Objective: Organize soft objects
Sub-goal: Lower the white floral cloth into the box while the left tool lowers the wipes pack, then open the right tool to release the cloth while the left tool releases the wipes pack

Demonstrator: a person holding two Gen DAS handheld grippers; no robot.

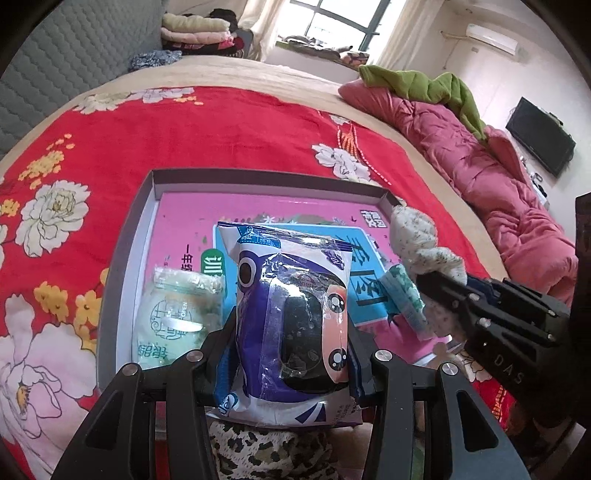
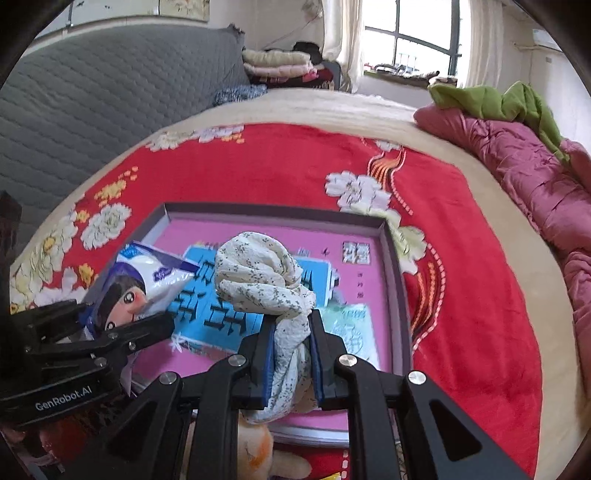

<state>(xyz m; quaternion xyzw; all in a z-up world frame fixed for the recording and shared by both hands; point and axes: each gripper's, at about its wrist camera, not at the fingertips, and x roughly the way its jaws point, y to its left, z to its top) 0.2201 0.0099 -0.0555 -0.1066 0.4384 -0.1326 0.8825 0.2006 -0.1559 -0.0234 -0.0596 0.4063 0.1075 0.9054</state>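
Note:
A shallow grey tray (image 1: 122, 254) with a pink and blue printed bottom lies on the red flowered bedspread; it also shows in the right wrist view (image 2: 400, 280). My left gripper (image 1: 291, 332) is shut on a purple and white cartoon tissue pack (image 1: 291, 314), held over the tray's near edge; the pack also shows in the right wrist view (image 2: 144, 284). My right gripper (image 2: 291, 332) is shut on a bunched white speckled cloth (image 2: 266, 273) above the tray's middle; the cloth shows in the left view (image 1: 421, 243). A pale green wipes pack (image 1: 173, 317) lies in the tray's left part.
A teal patterned packet (image 1: 402, 299) lies in the tray at the right. A leopard-print soft item (image 1: 269, 454) and an orange plush (image 2: 258, 450) lie below the grippers. A pink quilt (image 1: 491, 177) with a green cloth lies along the bed's right side. Folded blankets (image 1: 195, 31) are stacked at the back.

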